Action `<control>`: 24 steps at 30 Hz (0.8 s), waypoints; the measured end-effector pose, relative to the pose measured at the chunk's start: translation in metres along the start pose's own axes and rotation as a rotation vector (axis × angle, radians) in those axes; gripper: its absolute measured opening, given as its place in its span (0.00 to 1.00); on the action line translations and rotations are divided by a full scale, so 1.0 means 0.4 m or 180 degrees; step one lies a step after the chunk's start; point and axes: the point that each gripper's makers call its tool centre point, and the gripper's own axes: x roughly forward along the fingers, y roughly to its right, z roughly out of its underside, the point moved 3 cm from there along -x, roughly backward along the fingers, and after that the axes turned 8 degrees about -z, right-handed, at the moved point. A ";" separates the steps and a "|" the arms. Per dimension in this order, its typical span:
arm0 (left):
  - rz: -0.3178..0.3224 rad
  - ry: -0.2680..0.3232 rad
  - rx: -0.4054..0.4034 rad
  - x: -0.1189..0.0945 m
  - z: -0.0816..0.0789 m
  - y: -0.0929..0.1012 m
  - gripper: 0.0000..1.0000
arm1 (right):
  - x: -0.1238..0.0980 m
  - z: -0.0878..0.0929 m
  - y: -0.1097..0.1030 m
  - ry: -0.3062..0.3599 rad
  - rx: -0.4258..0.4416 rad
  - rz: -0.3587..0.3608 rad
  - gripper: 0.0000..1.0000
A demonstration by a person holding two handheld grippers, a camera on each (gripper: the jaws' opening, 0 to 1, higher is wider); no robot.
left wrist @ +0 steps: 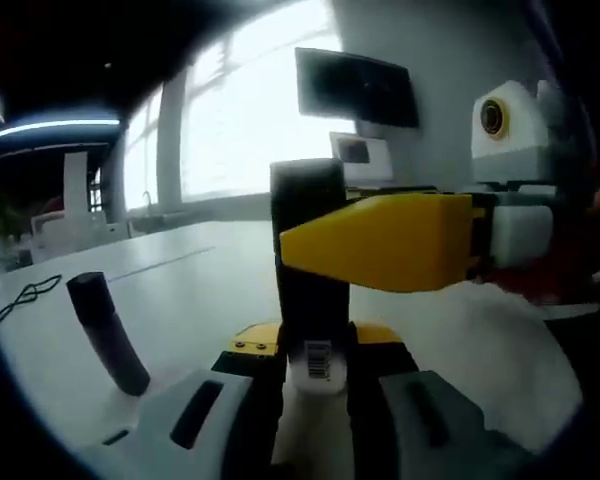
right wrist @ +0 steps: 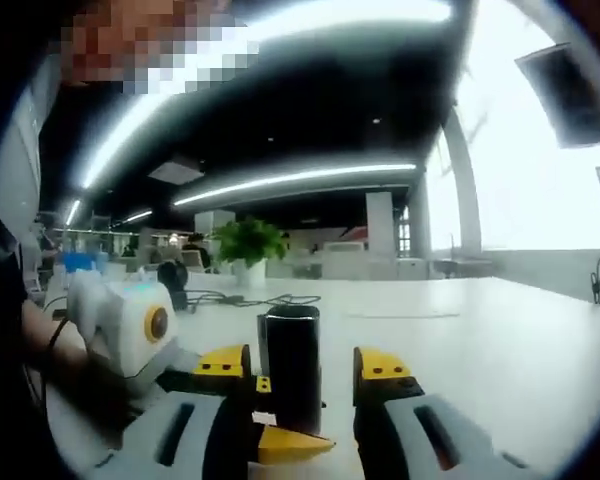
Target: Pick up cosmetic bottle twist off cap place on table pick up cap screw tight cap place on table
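A dark cosmetic bottle [left wrist: 308, 270] with a barcode label stands upright, and my left gripper [left wrist: 318, 352] is shut on its lower part. In the right gripper view the bottle's black top [right wrist: 292, 365] rises between the yellow-tipped fingers [right wrist: 382, 366] of my right gripper [right wrist: 302, 368]. That gripper is open, with a gap showing on the bottle's right side. In the left gripper view my right gripper [left wrist: 302, 245] reaches in from the right, one yellow jaw crossing the front of the bottle at mid height. The left gripper [right wrist: 280, 440] shows low in the right gripper view, under the bottle.
A second dark cylinder [left wrist: 108, 335] stands tilted on the white table [left wrist: 180, 290] to the left. A black cable [left wrist: 25, 295] lies near the far left edge. A wall monitor [left wrist: 355, 88] hangs behind. A potted plant [right wrist: 248, 245] and a person's arm [right wrist: 40, 350] are visible.
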 end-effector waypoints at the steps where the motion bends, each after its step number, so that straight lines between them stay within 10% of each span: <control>1: 0.0000 0.0002 0.0000 0.000 0.000 0.000 0.14 | 0.001 0.002 0.000 -0.0010 0.0017 -0.0012 0.33; 24: -0.0099 -0.0012 -0.0032 0.010 0.001 -0.009 0.14 | -0.012 0.043 0.012 -0.0112 0.0066 0.0073 0.26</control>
